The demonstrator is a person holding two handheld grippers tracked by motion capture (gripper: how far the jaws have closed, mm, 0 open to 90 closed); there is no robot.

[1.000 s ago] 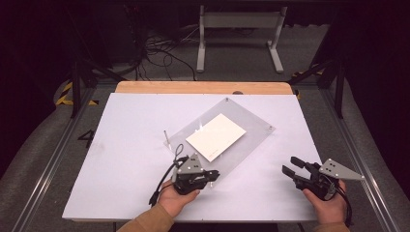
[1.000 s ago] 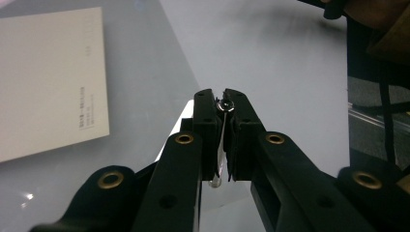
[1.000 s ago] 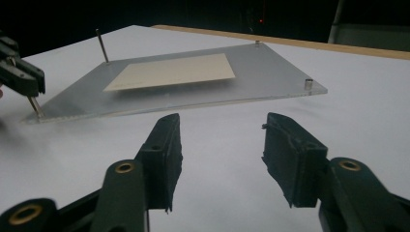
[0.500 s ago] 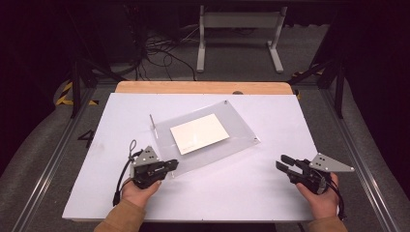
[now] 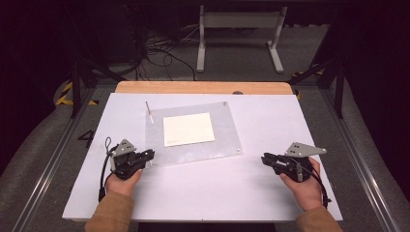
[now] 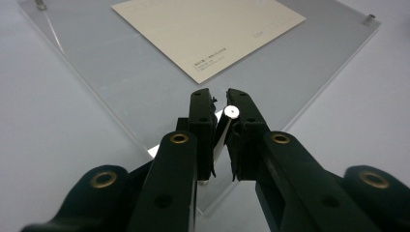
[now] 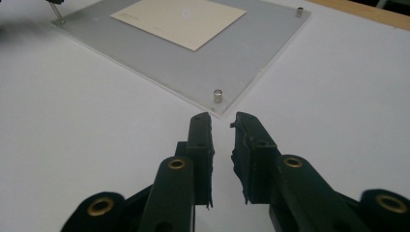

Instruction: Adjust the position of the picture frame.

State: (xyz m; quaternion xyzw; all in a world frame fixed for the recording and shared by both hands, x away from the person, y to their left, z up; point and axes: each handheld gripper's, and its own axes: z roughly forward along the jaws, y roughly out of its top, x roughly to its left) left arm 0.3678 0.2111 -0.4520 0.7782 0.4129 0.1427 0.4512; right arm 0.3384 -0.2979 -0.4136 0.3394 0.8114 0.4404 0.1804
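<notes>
1. A clear plastic sheet [image 5: 193, 133] lies flat on the white table [image 5: 270, 193], with a cream card [image 5: 188, 129] under its middle.
2. Small metal pegs mark the sheet's corners; one long thin pin [image 5: 150, 112] stands at the far left corner.
3. The left tongs [image 5: 147, 155] are clenched on the peg [image 6: 227, 121] at the sheet's near left corner, the peg's round top showing between the black tips in the left gripper view.
4. The right tongs [image 5: 266, 158] hover just short of the near right corner peg [image 7: 218, 95]. Their jaws have just been closing, with a narrow gap left and nothing between them.
</notes>
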